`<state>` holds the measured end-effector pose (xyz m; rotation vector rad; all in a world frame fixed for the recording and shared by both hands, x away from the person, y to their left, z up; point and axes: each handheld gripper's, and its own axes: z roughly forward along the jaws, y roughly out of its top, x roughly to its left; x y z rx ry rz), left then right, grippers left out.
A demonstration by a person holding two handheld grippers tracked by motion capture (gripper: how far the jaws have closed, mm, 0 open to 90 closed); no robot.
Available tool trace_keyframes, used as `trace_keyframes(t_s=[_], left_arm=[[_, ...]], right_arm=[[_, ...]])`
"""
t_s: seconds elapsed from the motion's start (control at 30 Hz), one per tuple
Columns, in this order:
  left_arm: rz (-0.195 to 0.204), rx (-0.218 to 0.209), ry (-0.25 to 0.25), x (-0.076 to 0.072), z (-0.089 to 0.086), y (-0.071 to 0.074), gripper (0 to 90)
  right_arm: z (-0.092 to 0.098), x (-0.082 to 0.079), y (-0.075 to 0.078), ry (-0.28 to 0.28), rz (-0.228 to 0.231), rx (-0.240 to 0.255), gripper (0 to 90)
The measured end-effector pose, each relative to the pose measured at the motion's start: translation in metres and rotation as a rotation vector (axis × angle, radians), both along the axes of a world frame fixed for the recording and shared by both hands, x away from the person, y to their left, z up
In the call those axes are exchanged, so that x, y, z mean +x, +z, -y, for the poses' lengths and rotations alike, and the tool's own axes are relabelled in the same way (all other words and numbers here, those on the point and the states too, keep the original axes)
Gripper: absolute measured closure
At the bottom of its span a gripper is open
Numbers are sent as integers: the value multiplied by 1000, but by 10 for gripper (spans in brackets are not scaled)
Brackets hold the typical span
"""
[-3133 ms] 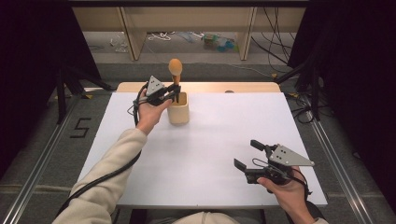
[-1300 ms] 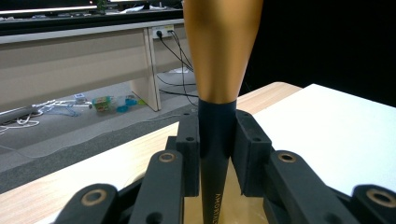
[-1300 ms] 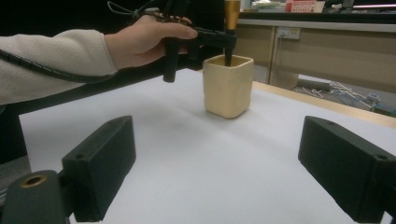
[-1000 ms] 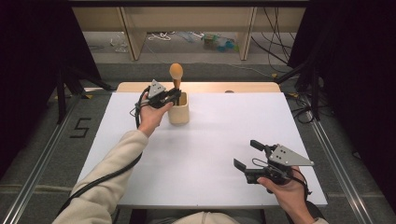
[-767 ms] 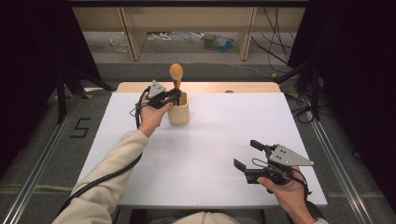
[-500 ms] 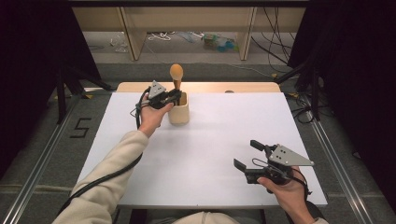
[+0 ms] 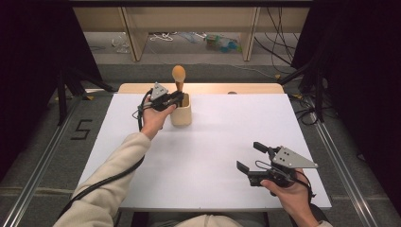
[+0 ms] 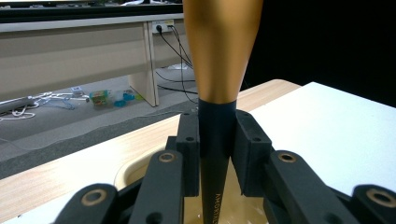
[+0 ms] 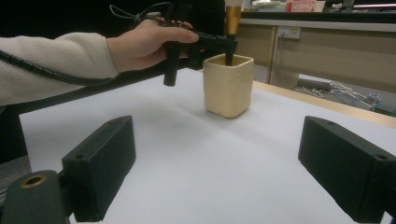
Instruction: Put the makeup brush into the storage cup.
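The left gripper (image 7: pixel 176 98) is clamped on the dark lower stem of a wooden spoon with a rounded tan head (image 7: pixel 178 75); its 2 black pads pinch the stem from both sides just above the rim of a cream, square-sided ceramic holder (image 7: pixel 181 113). The spoon stands upright inside that holder, at the far left of the white table (image 7: pixel 213 142). The right gripper (image 7: pixel 250 157) hovers near the table's front right edge, jaws wide apart, nothing between them.
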<state>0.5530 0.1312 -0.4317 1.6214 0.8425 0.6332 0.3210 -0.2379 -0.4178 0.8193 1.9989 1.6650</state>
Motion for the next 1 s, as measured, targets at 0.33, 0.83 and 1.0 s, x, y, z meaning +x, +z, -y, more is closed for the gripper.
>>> trace_keyframes(t_s=[0.33, 0.83, 1.0], left_arm=[[-5, -2, 1, 0, 0, -1, 741], [-11, -2, 5, 0, 0, -3, 740], [-12, -3, 7, 1, 0, -4, 741]], right_arm=[[0, 0, 0, 1, -1, -2, 119], [0, 0, 0, 1, -2, 0, 119], [0, 0, 0, 1, -2, 0, 119]])
